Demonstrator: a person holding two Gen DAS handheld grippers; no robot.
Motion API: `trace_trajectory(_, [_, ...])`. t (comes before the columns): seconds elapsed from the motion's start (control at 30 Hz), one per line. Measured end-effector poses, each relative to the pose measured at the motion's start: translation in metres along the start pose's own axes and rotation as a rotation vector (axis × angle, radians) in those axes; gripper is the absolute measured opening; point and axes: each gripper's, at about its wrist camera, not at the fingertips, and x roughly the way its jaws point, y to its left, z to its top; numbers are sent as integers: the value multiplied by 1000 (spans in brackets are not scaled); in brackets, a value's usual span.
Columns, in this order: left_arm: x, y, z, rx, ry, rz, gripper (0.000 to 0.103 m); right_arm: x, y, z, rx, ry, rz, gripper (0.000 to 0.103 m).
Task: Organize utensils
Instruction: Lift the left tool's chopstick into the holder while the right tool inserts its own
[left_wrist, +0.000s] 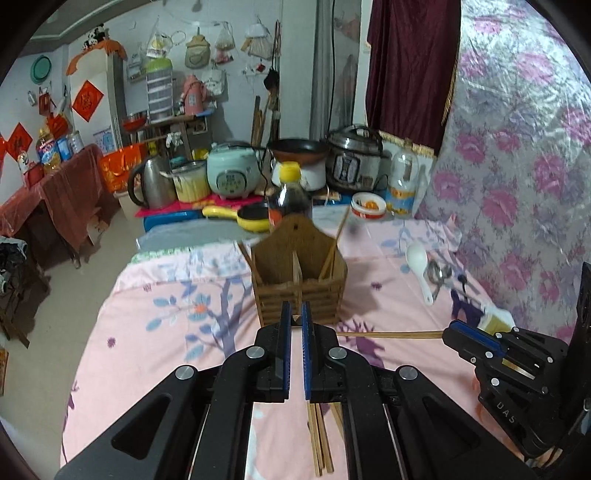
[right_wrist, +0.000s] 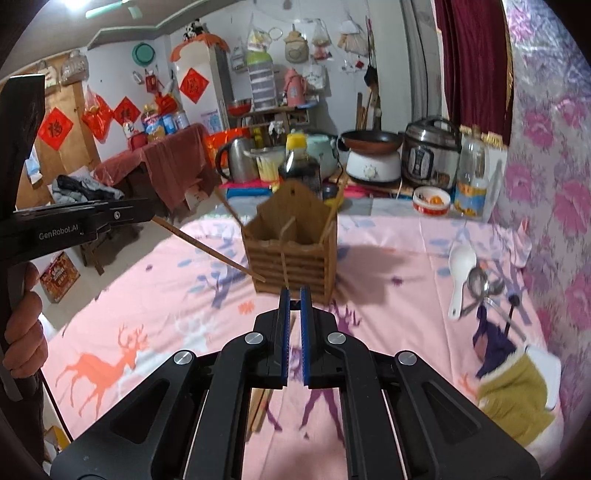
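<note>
Pink deer-print cloth (right_wrist: 147, 332) covers the bench, and the slatted brown wooden utensil box (left_wrist: 299, 269) sits mid-bench, blurry. The left claw (left_wrist: 295, 314) is pinched narrow on a slanted wooden chopstick (right_wrist: 207, 249) whose tip is near the box's front. The right claw (right_wrist: 293, 299) is also nearly closed, gripping a level wooden chopstick (left_wrist: 388, 335). My worry is that either stick jabs the slats instead of clearing the rim and shoves the light box, or the two sticks cross. Loose bamboo chopsticks (left_wrist: 319, 443) are underneath too.

holder (left_wrist: 299, 284): brown wood | cloth (left_wrist: 166, 332): pink, blue-purple trees, orange deer | spoon (left_wrist: 419, 260): white | pads (left_wrist: 285, 347): blue | curtain (left_wrist: 410, 66): maroon
</note>
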Motion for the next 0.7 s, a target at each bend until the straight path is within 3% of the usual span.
trace_trajectory(0.27, [8,15,47,-36,-39,26,6,9,0,58,10,-68,-7,6])
trace_trajectory(0.6, [100,41,49,-95,103,26,9,106,-13,66,44,68,-36,7])
trace_trajectory(0.63, [107,43,46,-100,118,30,22,118,-15,64,51,93,-33,9])
trace_trajectory(0.67, [111,45,45,-103,126,33,43,134,-17,63,60,126,-36,11])
trace_trajectory(0.7, [112,47,43,-108,121,42,51,139,-17,62,66,136,-45,11])
